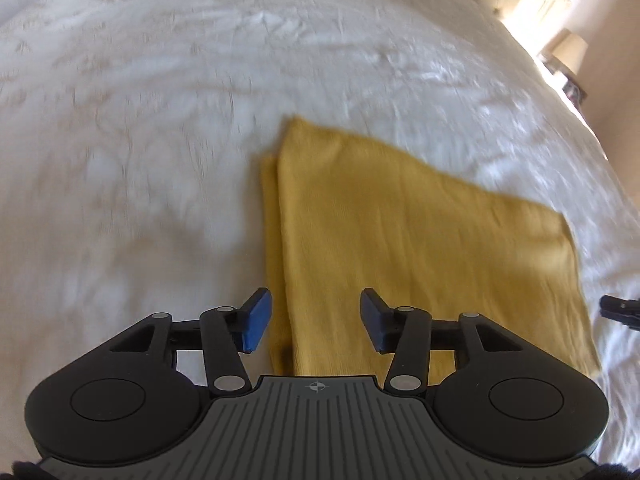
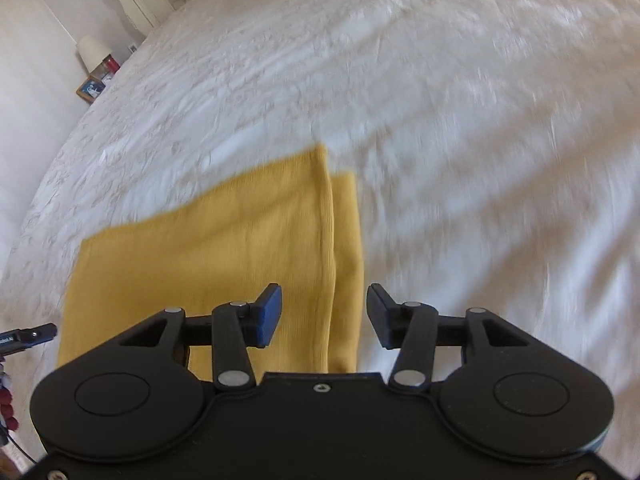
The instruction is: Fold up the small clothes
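— Left wrist view is showing the left gripper (image 1: 316, 322) hanging over the near left part of the yellow cloth (image 1: 420, 248), with its jaws spread wide and nothing between them. Where is the cloth lying from the other side?

— Right wrist view is giving the mirror of that. The right gripper (image 2: 324, 316) is hanging over the near right part of the cloth (image 2: 224, 256), jaws also apart and holding nothing. The cloth is lying flat on the white bed (image 2: 440, 100), between the two grippers and ahead of both.

— So neither one is looking nearer?

— I am judging them about level, each beside its own side edge. What is mattering is the layering: an upper layer is sitting a little inside a lower one, leaving a narrow strip showing along the left edge in the left view and along the right edge in the right view. The long side seems to be running across, from one gripper toward the other, though the fisheye is bending things.

— What is staying hidden?

— The near edge is disappearing under both gripper bodies, so the near corners are out of sight. Both pictures are smearing with motion blur, so I cannot tell seams from plain folds, or what garment this is. A dark tip is poking in at the right rim of the left view and the left rim of the right view, probably the other gripper each time.
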